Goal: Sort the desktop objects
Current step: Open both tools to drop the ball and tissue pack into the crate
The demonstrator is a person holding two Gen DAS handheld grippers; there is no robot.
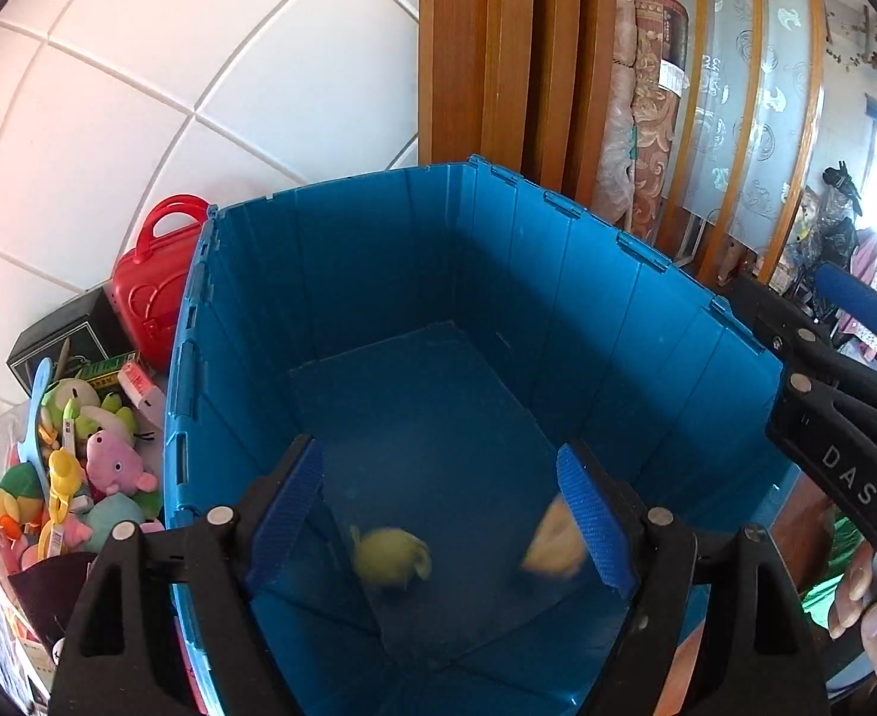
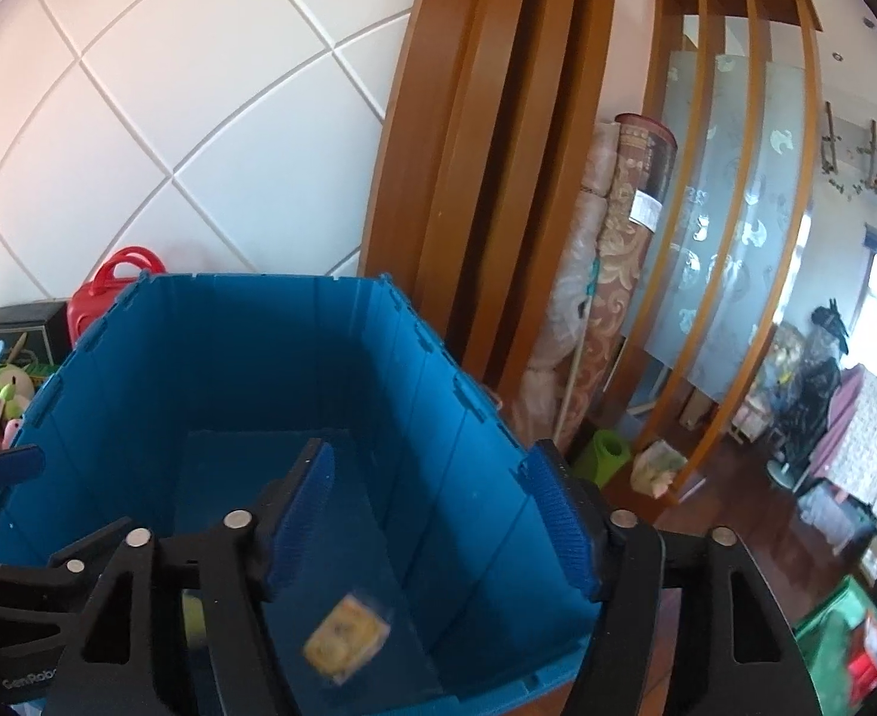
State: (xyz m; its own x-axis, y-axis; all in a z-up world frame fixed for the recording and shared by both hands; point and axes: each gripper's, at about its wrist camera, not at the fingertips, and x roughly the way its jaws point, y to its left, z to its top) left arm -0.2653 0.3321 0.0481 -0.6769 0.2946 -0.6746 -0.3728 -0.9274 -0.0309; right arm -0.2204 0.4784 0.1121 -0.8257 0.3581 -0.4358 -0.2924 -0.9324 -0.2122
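Above the blue crate [image 1: 557,274], both tools held over its open top, side by side. Left gripper [image 1: 447,513]: jaws apart, nothing pinched between the blue pads. Right gripper [image 2: 438,531]: jaws apart too, empty, near the crate's right wall. Inside the crate, blurred: a yellow-green plush toy [image 1: 390,558] towards the near left of the floor, and a small yellow packet [image 2: 345,644] near the right-hand pad of the left gripper; cannot tell whether either rests on the floor. Beyond the crate's left wall, a heap of plush toys [image 1: 104,465], with a red toy case [image 1: 151,286] behind, against the tiled wall.
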